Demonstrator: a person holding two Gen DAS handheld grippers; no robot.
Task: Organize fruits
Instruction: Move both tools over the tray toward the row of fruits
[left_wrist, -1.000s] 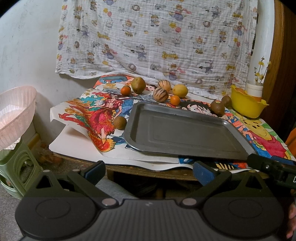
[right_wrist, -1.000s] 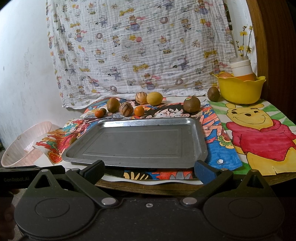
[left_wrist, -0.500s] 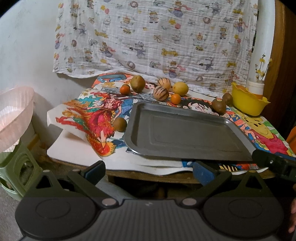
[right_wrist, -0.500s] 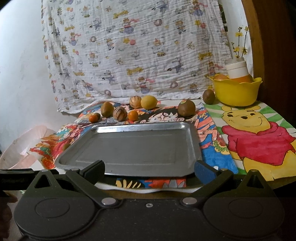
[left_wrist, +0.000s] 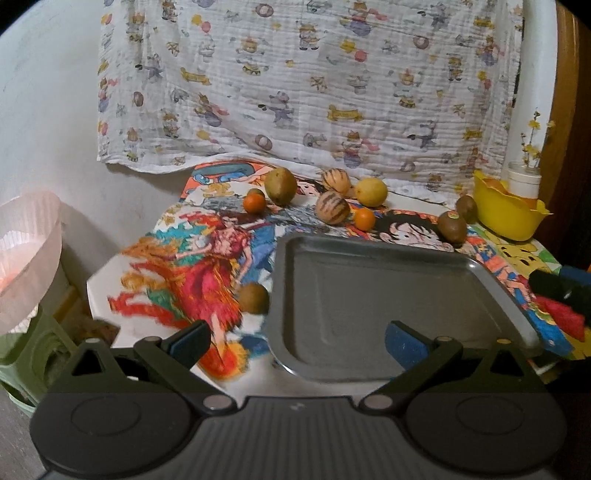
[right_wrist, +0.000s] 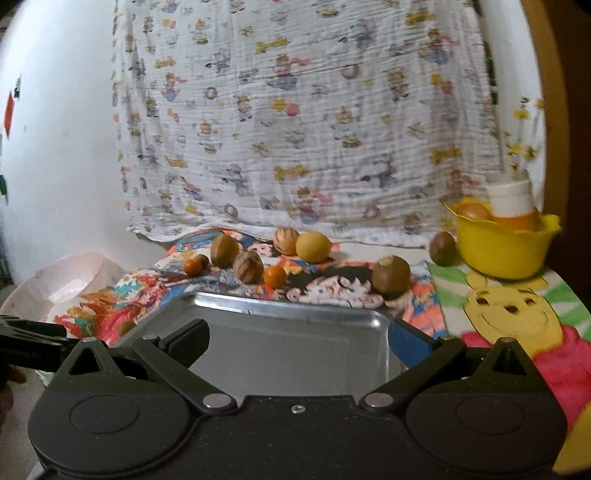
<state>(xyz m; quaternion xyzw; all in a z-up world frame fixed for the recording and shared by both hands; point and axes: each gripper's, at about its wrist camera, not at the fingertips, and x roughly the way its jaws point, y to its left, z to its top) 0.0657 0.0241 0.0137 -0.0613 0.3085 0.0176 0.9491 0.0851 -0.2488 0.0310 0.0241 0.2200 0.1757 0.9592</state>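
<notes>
Hovering: left gripper (left_wrist: 297, 341), right gripper (right_wrist: 297, 338), fingers spread, nothing held
tray (left_wrist: 369, 295): bare
fruits (left_wrist: 332, 206): tray's far edge

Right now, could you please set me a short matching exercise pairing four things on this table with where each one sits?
Things:
1. lemon
2. metal tray
3. yellow bowl
4. lone kiwi

Places:
A. just left of the tray
B. far right, at the back
C. in the back row of fruit, beside a striped fruit
D. middle of the table, nothing in it

Pairs: 1-C, 2-D, 3-B, 4-A
</notes>
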